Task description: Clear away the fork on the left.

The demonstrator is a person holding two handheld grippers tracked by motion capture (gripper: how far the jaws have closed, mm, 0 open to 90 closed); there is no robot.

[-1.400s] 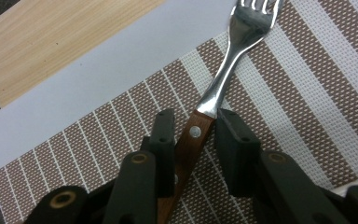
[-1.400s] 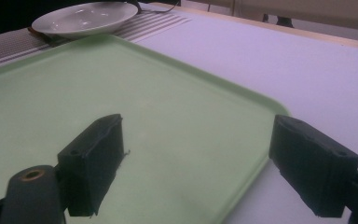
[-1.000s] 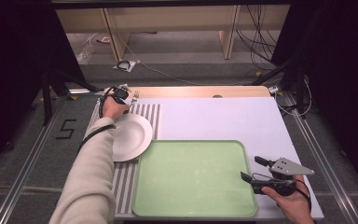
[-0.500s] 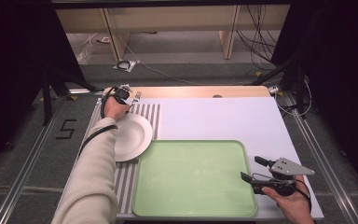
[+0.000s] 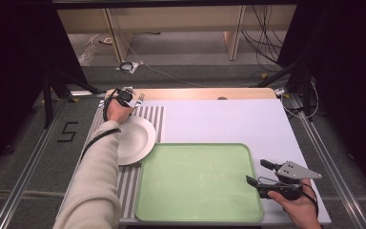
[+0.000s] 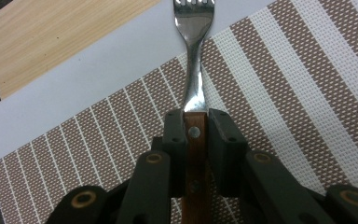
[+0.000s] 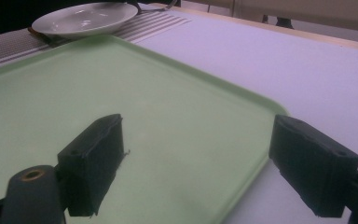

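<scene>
Fork pinched at wooden handle by left gripper fingers, not yet lifted off striped mat; right gripper fingers spread, idle over empty green tray; transfer judged outstanding.

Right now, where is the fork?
The fork lies on the striped placemat at the table's far left, just beyond the white plate, its wooden handle clamped in the left gripper.
</scene>
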